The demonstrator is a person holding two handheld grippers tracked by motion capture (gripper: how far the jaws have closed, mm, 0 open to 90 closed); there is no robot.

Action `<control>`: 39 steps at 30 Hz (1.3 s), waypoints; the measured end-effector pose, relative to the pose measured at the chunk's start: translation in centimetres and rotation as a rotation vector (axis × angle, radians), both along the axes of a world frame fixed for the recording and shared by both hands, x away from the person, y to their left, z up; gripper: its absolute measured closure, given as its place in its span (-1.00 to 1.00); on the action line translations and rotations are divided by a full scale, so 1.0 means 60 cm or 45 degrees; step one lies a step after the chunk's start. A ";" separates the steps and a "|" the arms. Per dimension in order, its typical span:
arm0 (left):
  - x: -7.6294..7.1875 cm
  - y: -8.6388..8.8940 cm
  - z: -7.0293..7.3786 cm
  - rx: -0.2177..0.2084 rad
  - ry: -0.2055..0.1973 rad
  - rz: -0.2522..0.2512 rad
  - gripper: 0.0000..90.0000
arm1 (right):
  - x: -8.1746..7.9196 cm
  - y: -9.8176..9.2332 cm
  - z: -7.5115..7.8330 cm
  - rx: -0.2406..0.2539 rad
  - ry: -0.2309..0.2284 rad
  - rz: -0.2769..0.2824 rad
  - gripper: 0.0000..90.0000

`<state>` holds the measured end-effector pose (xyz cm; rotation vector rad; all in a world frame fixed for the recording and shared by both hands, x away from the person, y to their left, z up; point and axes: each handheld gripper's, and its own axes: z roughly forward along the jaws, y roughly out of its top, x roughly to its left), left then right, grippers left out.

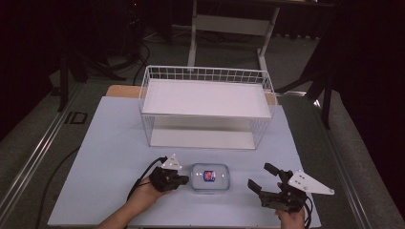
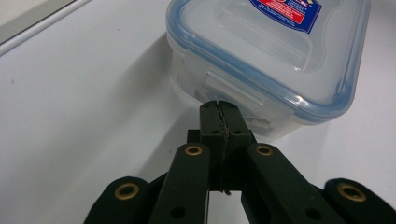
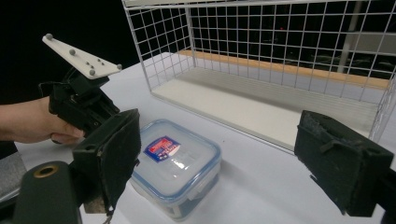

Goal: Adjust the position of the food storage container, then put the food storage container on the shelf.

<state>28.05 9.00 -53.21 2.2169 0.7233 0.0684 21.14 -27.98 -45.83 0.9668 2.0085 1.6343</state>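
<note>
A clear plastic box (image 1: 210, 177) with a blue-rimmed lid and a red and blue label lies on the table's near middle. My left gripper (image 1: 186, 179) sits just left of it, jaws shut with nothing between them. In the left gripper view the joined tips (image 2: 218, 106) are at the box (image 2: 266, 51), by the latch flap on its side wall; I cannot tell whether they touch it. My right gripper (image 1: 261, 176) stands open to the right of the box, apart from it. In the right gripper view, its wide jaws (image 3: 229, 163) frame the box (image 3: 175, 163).
A white wire basket (image 1: 205, 76) lying on its side, with a white panel inside, stands behind the box at mid table. The table wears a pale sheet (image 1: 110, 143). Behind the table are the legs of a white desk (image 1: 229, 28) and a dark floor.
</note>
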 end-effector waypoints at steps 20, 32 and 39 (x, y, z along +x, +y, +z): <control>-0.042 0.082 0.059 -0.209 -0.084 0.076 -0.41 | -0.004 0.026 -0.002 -0.119 -0.032 -0.014 -0.66; -0.053 0.068 0.095 -0.348 -0.066 0.110 -0.95 | 0.003 0.050 -0.006 -0.196 0.056 0.116 -0.60; -0.037 0.032 0.119 -0.349 0.009 0.139 -0.97 | 0.018 0.064 0.000 -0.223 0.157 0.065 -0.72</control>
